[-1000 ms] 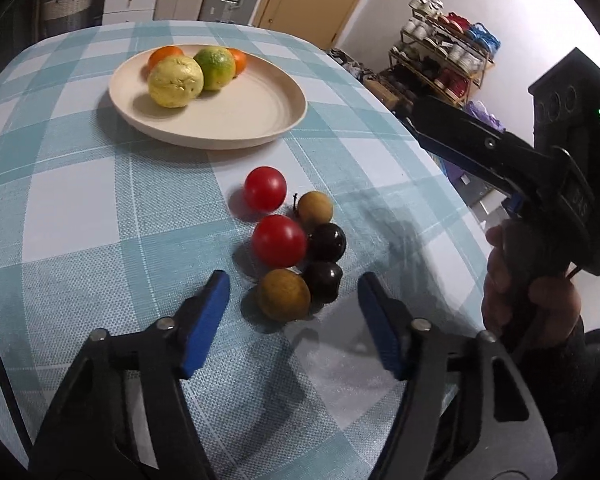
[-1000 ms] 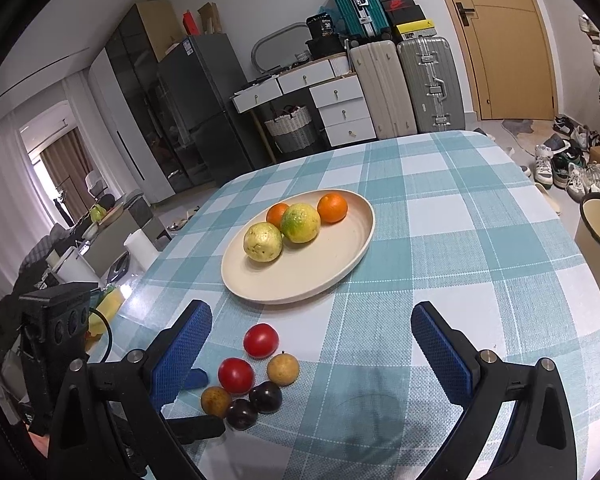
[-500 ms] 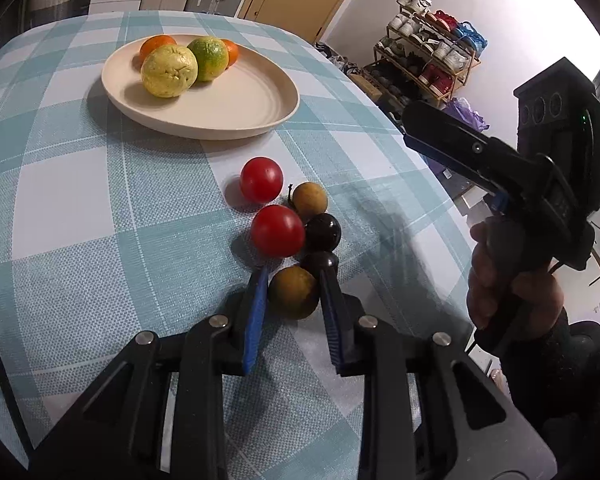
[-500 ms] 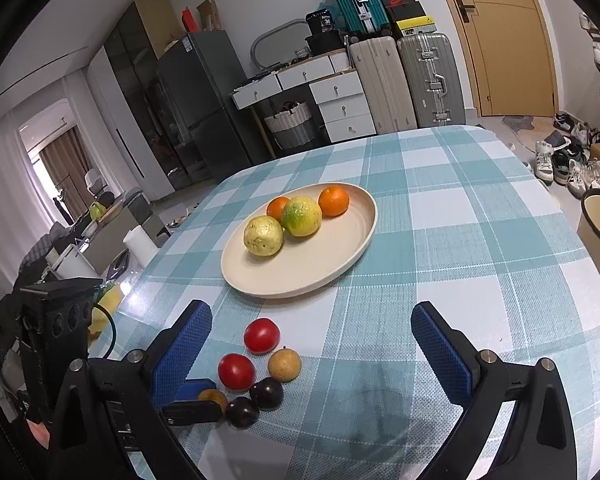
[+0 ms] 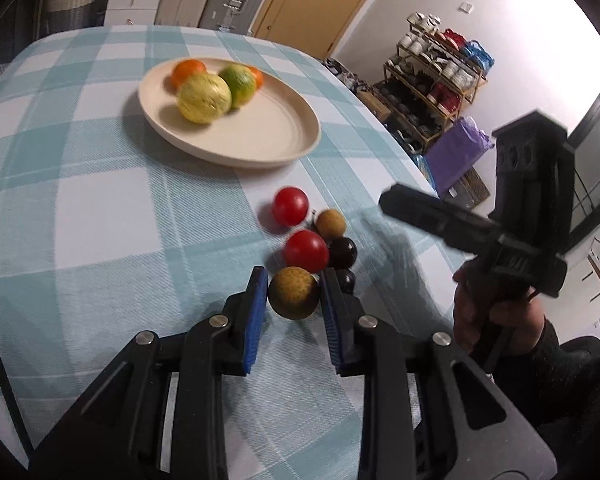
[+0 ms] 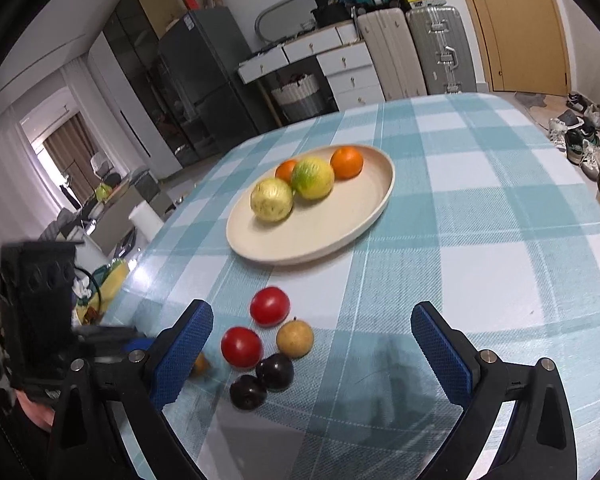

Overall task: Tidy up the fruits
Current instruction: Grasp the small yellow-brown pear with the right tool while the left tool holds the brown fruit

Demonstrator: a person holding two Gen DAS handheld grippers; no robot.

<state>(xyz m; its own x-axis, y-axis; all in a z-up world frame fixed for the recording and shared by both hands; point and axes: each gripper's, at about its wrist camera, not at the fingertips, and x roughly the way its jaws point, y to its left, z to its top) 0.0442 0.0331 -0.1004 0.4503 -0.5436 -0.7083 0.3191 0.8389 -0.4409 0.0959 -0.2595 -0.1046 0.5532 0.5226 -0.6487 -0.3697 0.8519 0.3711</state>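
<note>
Brown round fruit (image 5: 293, 298) clamped between the left gripper (image 5: 293, 300) pads, at the near edge of the loose fruit cluster on the checked tablecloth (image 5: 80, 208). Cream plate (image 5: 260, 136) beyond holds citrus. Right gripper (image 6: 312, 344) spread wide, empty.

No legible text, labels, brands or numbers in either view.

Brown fruit (image 5: 293, 297) gripped btwn jaws; tomatoes (image 5: 305, 251), plums (image 5: 342, 251) on cloth; citrus (image 5: 204, 97) on plate (image 5: 260, 140).
</note>
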